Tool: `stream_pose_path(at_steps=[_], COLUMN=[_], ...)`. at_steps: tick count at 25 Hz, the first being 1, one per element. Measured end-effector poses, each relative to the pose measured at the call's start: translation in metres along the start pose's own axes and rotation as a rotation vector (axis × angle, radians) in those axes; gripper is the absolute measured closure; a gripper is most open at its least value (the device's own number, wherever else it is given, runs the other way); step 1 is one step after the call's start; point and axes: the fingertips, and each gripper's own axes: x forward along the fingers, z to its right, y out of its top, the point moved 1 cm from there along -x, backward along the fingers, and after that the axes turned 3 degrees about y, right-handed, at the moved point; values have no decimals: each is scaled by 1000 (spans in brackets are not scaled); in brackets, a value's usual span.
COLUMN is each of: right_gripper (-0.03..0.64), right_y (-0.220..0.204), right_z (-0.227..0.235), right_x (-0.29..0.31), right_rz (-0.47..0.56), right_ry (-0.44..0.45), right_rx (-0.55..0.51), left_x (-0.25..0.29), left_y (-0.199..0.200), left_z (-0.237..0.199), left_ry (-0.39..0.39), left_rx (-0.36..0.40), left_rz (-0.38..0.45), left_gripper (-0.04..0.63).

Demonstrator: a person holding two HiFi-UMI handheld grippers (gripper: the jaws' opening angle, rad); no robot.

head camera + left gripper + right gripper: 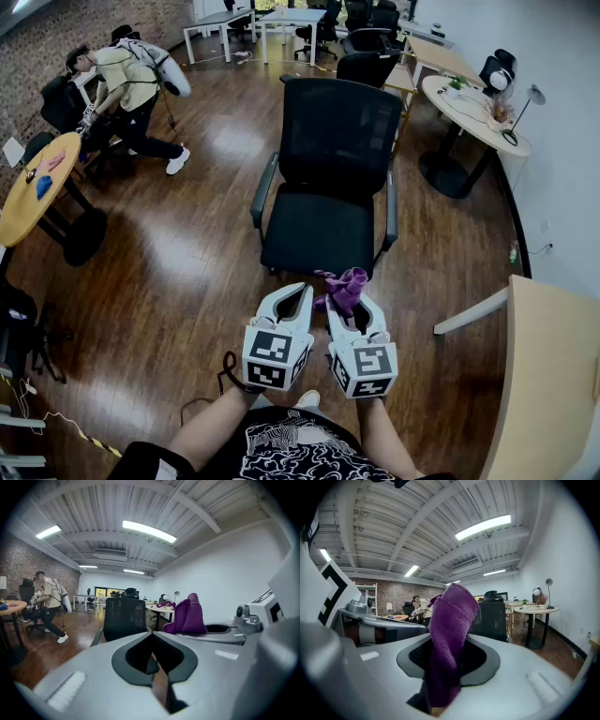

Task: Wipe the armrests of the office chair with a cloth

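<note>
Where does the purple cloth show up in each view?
Head view: purple cloth lower centre, in the right gripper.
Left gripper view: right of centre.
Right gripper view: centre, between its jaws.
Shared landmark: black office chair, beyond the cloth in all three.

Two grippers (pixel 289 294) (pixel 352 305), one cloth (pixel 346 286), one near chair (pixel 333 141) (more chairs (pixel 367 66) behind).

The chair (pixel 330 178) stands just ahead of both grippers; the cloth (pixel 345 287) sits in the right gripper (pixel 350 304), the left gripper (pixel 289 292) just beside it.
</note>
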Motion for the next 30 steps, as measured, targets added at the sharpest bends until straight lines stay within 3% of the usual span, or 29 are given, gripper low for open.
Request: stream_pose_path(at_steps=[7, 12, 18, 30], right_gripper=[492, 491, 492, 492], right_y=[-1, 0, 8, 52], right_z=[-7, -18, -24, -27], right_x=[25, 62, 116, 257], right_rz=[-10, -24, -25, -46], right_ry=[85, 162, 192, 136], right_rx=[-19, -41, -70, -88], left_x=[2, 16, 43, 120], left_y=[-2, -1, 7, 52], left_z=[-21, -53, -103, -215], left_ry=[77, 133, 165, 84], left_rx=[-15, -26, -63, -78], left_rz=[2, 6, 27, 26], left_gripper=[589, 589, 589, 589])
